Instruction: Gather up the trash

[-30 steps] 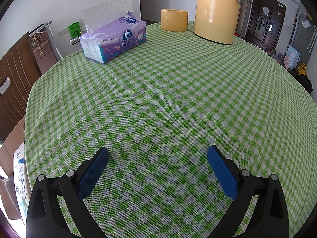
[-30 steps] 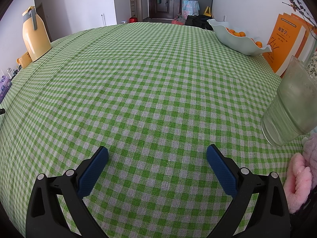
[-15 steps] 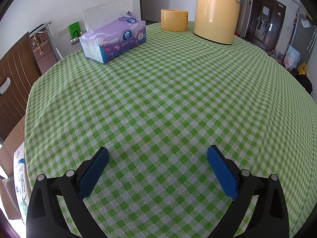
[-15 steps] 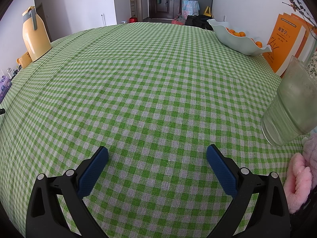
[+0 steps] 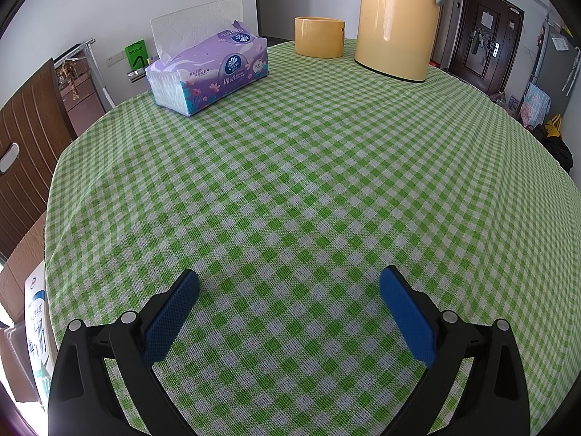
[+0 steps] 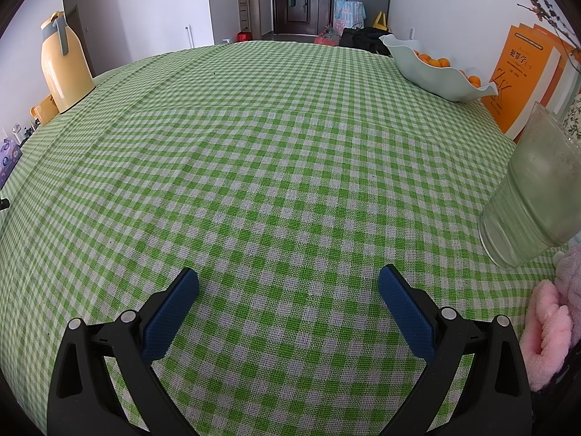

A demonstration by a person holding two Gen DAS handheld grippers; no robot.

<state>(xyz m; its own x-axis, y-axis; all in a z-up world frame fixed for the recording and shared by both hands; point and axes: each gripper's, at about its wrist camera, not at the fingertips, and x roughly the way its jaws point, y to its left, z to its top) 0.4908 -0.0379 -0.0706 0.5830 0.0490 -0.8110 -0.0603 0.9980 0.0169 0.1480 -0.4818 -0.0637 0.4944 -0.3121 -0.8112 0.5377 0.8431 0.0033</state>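
A round table with a green checked cloth (image 5: 308, 181) fills both views. My left gripper (image 5: 288, 283) hovers open over the near part of the cloth, nothing between its blue pads (image 5: 170, 316). My right gripper (image 6: 288, 283) is open too, above bare cloth (image 6: 272, 167), and holds nothing. No loose trash shows on the cloth in either view. A purple tissue pack (image 5: 208, 74) with a white sheet sticking up lies at the far left of the left wrist view.
A yellow thermos jug (image 5: 395, 18) and a yellow cup (image 5: 319, 36) stand at the table's far side. On the right of the right wrist view are a frosted glass (image 6: 533, 192), a bowl of oranges (image 6: 435, 69), orange books (image 6: 523, 76) and something pink and fluffy (image 6: 552, 323). A cardboard box (image 5: 21, 283) sits left of the table.
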